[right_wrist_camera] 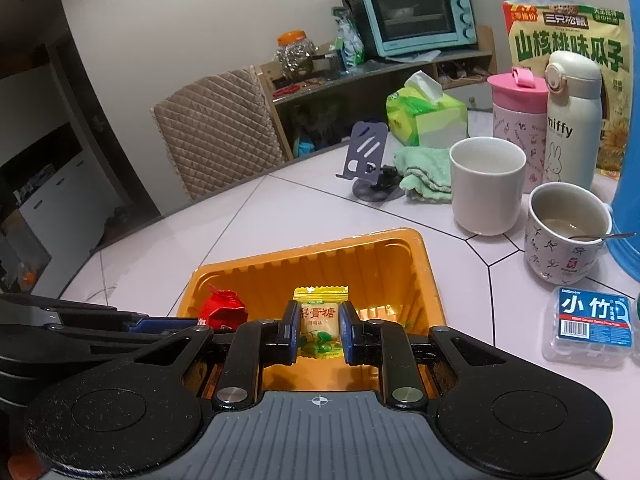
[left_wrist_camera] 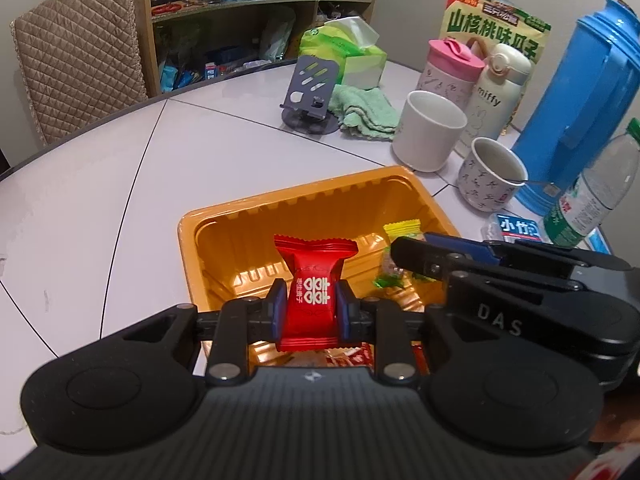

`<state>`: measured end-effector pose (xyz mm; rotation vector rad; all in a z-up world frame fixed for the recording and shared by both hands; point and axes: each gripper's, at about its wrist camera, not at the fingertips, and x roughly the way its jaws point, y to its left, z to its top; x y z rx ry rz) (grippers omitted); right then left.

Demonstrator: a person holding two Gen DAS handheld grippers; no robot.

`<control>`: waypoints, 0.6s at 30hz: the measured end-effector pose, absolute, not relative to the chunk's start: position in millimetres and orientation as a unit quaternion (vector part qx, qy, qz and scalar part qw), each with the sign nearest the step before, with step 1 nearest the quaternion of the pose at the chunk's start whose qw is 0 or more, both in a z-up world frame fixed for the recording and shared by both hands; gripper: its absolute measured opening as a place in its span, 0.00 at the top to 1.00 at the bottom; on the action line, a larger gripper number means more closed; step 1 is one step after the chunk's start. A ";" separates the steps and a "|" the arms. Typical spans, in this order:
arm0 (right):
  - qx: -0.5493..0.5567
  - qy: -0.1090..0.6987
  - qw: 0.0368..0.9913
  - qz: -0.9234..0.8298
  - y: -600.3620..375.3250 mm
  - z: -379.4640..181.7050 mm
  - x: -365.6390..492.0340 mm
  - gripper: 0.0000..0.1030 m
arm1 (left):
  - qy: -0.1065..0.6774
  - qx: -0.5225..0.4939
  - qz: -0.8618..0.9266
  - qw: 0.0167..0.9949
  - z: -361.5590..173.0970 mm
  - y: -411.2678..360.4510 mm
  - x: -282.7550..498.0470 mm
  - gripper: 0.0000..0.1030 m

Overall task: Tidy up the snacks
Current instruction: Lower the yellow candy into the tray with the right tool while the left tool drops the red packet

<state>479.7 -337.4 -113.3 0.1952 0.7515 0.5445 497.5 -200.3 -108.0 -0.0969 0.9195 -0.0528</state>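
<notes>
Your left tongs [left_wrist_camera: 310,307] pinched a red candy [left_wrist_camera: 314,294] tight between the blue pads — it hung upright over the orange tray [left_wrist_camera: 188,232]. Your right tongs [right_wrist_camera: 319,330] squeezed a yellow candy [right_wrist_camera: 320,322] the same way, also over the tray. Both tongs sat side by side, close together. The tray stood on the white worktop [left_wrist_camera: 200,140], near two cups — one plain [right_wrist_camera: 486,188], one with little drawings [right_wrist_camera: 566,236].

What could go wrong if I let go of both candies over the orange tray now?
The left gripper and right gripper sit close together over the orange tray, so opening could knock them together. The red candy or yellow candy might cling to a pad instead of dropping.
</notes>
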 end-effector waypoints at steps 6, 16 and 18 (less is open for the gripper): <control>0.092 0.367 0.888 0.260 -334.6 -116.5 484.0 0.80 | 0.449 -0.053 -0.019 0.892 -113.9 -192.4 505.1 0.78; 0.091 0.369 0.888 0.258 -331.2 -117.0 488.3 0.80 | 0.442 -0.051 -0.018 0.896 -113.3 -190.8 508.3 0.77; 0.091 0.369 0.888 0.257 -331.4 -117.2 488.2 0.80 | 0.443 -0.052 -0.020 0.895 -113.5 -189.7 508.8 0.77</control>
